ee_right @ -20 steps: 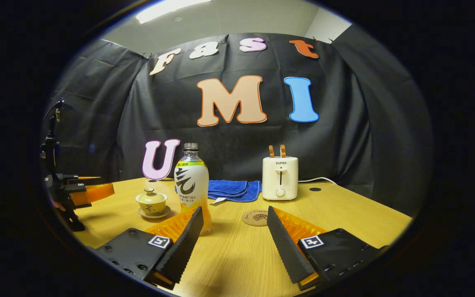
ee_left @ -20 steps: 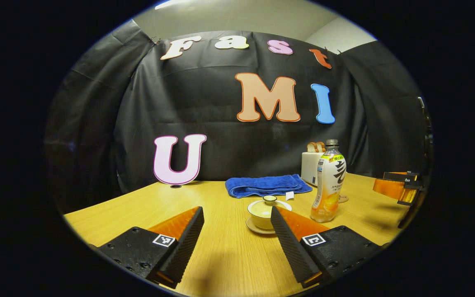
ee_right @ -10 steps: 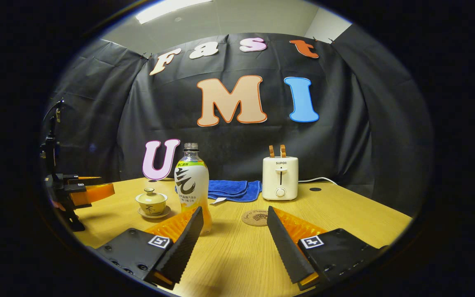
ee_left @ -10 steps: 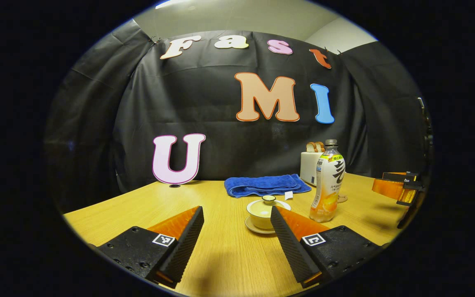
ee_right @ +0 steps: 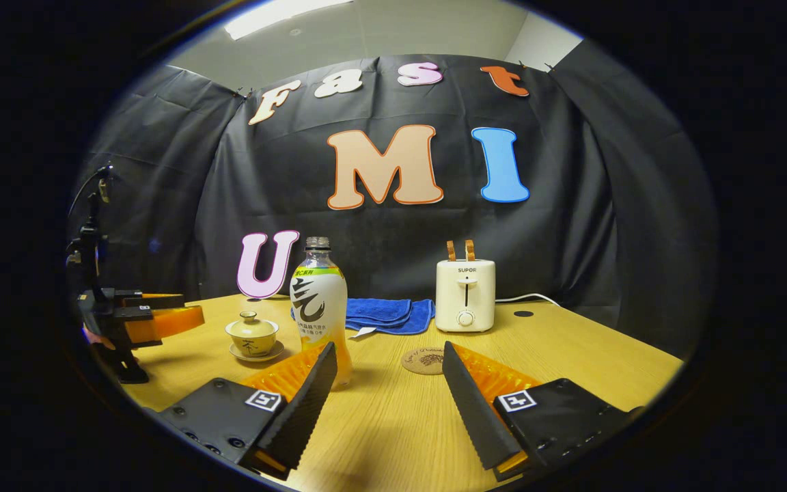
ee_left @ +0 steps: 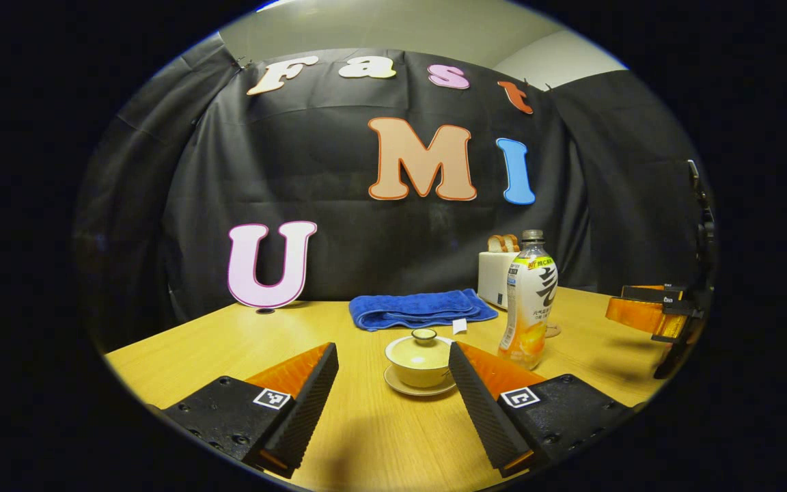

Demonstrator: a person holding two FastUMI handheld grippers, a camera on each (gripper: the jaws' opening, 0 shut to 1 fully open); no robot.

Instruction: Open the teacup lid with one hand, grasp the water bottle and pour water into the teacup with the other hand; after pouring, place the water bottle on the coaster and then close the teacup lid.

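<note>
The lidded teacup (ee_left: 419, 358) sits on its saucer (ee_left: 421, 389) just ahead of the left gripper (ee_left: 393, 383), lying between its fingers and closer to the right one; the lid (ee_left: 423, 342) is on, with a small knob (ee_left: 424, 334) on top, and that knob looks the place to pinch; the ware is probably ceramic, so hard, slick and breakable, and the lid light enough to slip. The water bottle (ee_right: 318, 307) stands upright just beyond the left finger of the right gripper (ee_right: 389, 383); likely thin plastic that yields under pressure, best taken around the body; it seems uncapped. Both sets of fingers stand wide apart, holding nothing. The right gripper view gives the coaster (ee_right: 423, 360) lying flat between its fingers, plus the toaster (ee_right: 464, 295) front-on; the left gripper view gives the teacup close up and the blue towel (ee_left: 421, 309) spread behind it on the wooden surface (ee_left: 380, 444).
</note>
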